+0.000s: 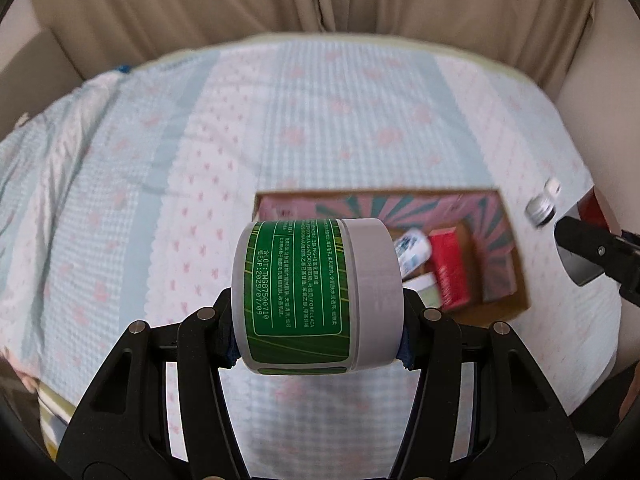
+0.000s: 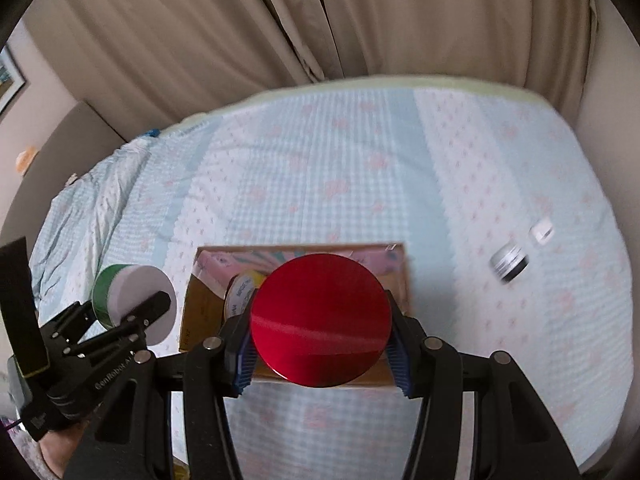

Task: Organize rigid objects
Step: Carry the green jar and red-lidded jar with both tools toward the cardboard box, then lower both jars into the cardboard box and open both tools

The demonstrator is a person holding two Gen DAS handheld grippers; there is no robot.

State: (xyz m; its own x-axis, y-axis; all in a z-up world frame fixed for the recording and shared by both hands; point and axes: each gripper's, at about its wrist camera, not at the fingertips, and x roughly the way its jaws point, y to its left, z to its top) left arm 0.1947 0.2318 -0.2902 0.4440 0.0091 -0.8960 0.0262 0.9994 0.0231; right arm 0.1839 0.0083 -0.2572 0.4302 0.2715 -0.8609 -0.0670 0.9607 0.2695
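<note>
Green-labelled white plastic jar (image 1: 316,296) lies on its side between the fingers of our left gripper (image 1: 320,320), its long axis running left to right across the left wrist view and its wide white lid (image 1: 374,292) pointing right. The fingers pinch it at its two ends, one pad on the base and one on the lid. We hold it above the checked pale blue and pink bedspread (image 1: 160,160), just left of the open cardboard box (image 1: 516,264). Its label carries small white print turned sideways; we read "LOT: TWG8750071" followed by a last digit we cannot make out, and "EXP: 2029/07/09", while the smaller lines are too fine to read.

Our right gripper (image 2: 322,344) pinches a glossy red round tin (image 2: 320,322) by its rim, the flat red face turned toward the camera, right over the box. Inside the box we see a red carton (image 1: 448,268) and a white tube with blue print (image 1: 412,250). On the bedspread to the right of the box lie a small silver-capped jar (image 2: 509,266) and a small white block (image 2: 541,234), near each other. Beige curtains (image 2: 360,20) hang behind the bed.
</note>
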